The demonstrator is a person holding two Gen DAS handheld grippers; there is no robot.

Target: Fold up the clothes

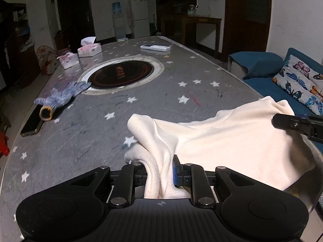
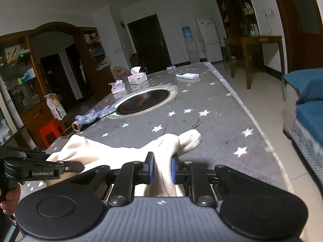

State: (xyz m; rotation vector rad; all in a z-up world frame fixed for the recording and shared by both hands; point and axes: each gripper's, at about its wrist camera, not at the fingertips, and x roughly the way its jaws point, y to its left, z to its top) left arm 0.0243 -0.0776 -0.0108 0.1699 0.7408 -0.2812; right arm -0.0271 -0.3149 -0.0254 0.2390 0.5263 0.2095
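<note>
Two grippers share one cream garment (image 1: pixel 232 141) near the table's (image 1: pixel 84 141) near edge, towards its right corner. The left gripper (image 1: pixel 159 173) has its fingers pinched on a gathered bunch of the cloth, folds spilling between the blue pads (image 1: pixel 177 171). The right gripper (image 2: pixel 161 169) is likewise clamped on a wad of the same fabric, its pads narrowed against it. Between the two holds the garment hangs in a slack, rumpled span, partly raised off the star-patterned cover and partly draped over the table's right edge; a loose tip lies on the surface beyond the right gripper.

Judging by this, the step in hand is spreading the piece flat before any fold. To do it well, both grips want to sit on matching edges or corners, not on bunched handfuls; as held, pulling apart would likely leave twisted ridges. Drawing the grippers away from each other until the span is taut, then lowering it onto the open stretch of cover nearer the middle, should lay it smooth. The overhanging part needs to come fully onto the table first, or its weight may drag the cloth off.

A knitted glove (image 1: pixel 60 94) and a phone (image 1: pixel 32 125) lie by the left edge, well apart from the garment, and the round inset plate (image 1: pixel 121 74) sits at the centre.
</note>
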